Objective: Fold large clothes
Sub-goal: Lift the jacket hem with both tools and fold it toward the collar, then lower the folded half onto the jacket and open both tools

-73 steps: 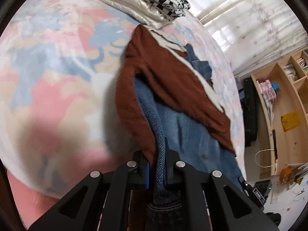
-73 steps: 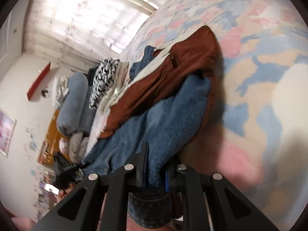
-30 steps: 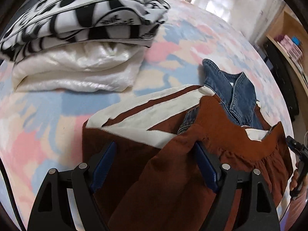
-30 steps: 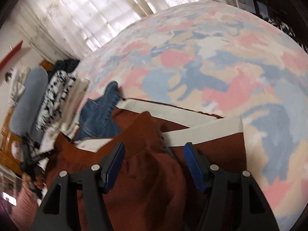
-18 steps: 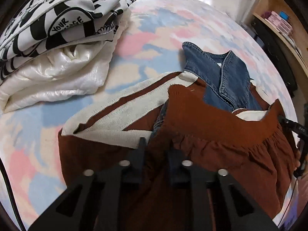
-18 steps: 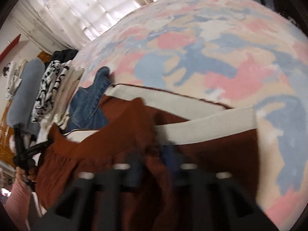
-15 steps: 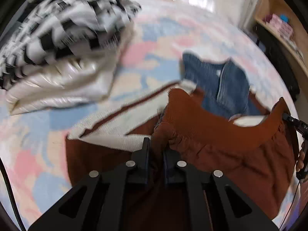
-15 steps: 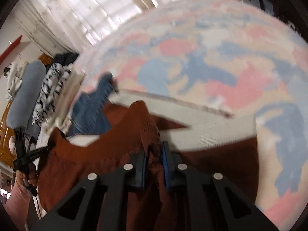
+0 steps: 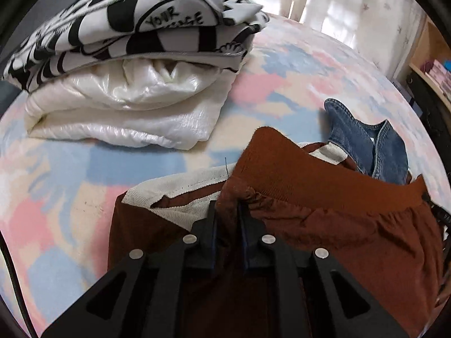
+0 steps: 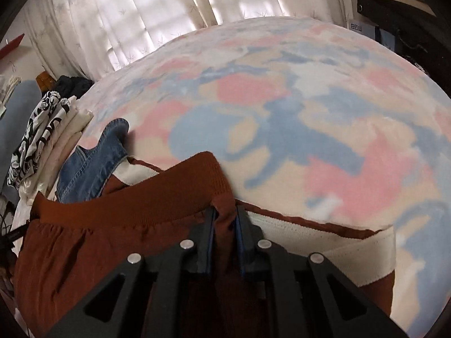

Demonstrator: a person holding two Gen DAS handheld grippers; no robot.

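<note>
A rust-brown jacket (image 9: 324, 225) of thin, slightly crinkled cloth lies on a bedspread (image 9: 70, 197) printed in soft pink, blue and cream blotches. Its ribbed knit hem band (image 9: 310, 174) is stretched in a taut strip, with the cloth gathered in small puckers below it. Cream ribbed trim (image 9: 180, 186) edges the layer underneath.

In the left wrist view, the left gripper (image 9: 227, 219) points steeply down, its black fingers (image 9: 207, 225) pressed together on a bunched corner of the jacket where band and body meet. The jaws are opening slightly, with the cloth still between them.

In the right wrist view, the right gripper (image 10: 224, 225) tilts down likewise and pinches the other end of the band (image 10: 141, 200), its blue-lined fingers (image 10: 245, 231) close together on the fold.

A denim garment (image 9: 366, 146) with stitched seams pokes out from under the jacket at two o'clock in the left view. At eleven o'clock sits a folded stack: a black-and-white printed garment (image 9: 141, 22) on a glossy, puffy white one (image 9: 126, 112). Sheer curtains (image 10: 155, 8) hang at twelve o'clock beyond the bed.
</note>
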